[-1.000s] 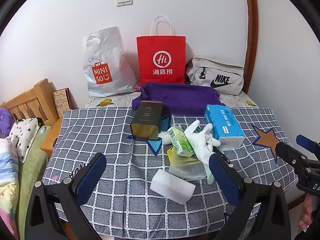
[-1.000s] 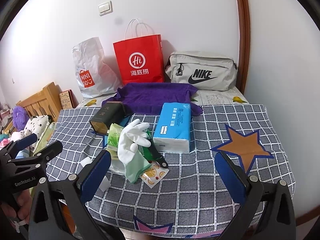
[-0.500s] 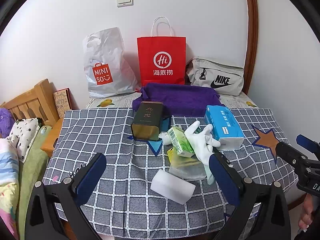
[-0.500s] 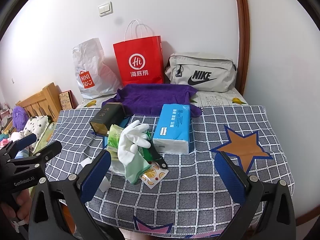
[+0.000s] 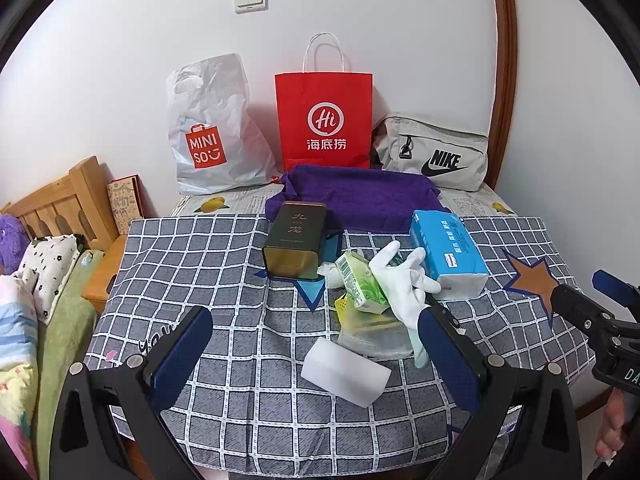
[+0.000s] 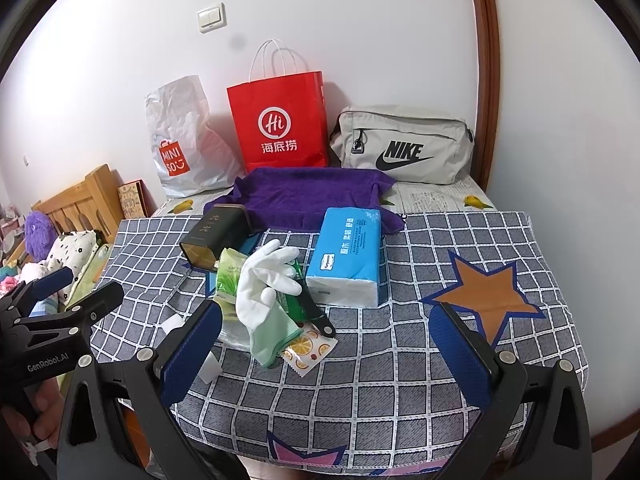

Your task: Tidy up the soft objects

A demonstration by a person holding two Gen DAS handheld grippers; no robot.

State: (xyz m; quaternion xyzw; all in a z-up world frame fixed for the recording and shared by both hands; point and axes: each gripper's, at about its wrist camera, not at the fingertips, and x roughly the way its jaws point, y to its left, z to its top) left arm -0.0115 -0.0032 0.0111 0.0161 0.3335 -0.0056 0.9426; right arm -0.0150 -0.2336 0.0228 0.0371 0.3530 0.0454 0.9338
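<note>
A white glove lies on a heap in the middle of the checked tablecloth, over a green tissue pack and a clear plastic bag. A blue tissue pack lies to its right, a white sponge block in front, a purple towel behind. My left gripper hovers open over the near table edge, with the sponge between its fingers' line. My right gripper is open, right of the glove, holding nothing.
A dark tin lies left of the heap. A white Miniso bag, a red paper bag and a grey Nike bag stand along the wall. A wooden bed frame and bedding flank the table's left.
Both views have shifted only very slightly; the objects have not moved and both grippers stay open.
</note>
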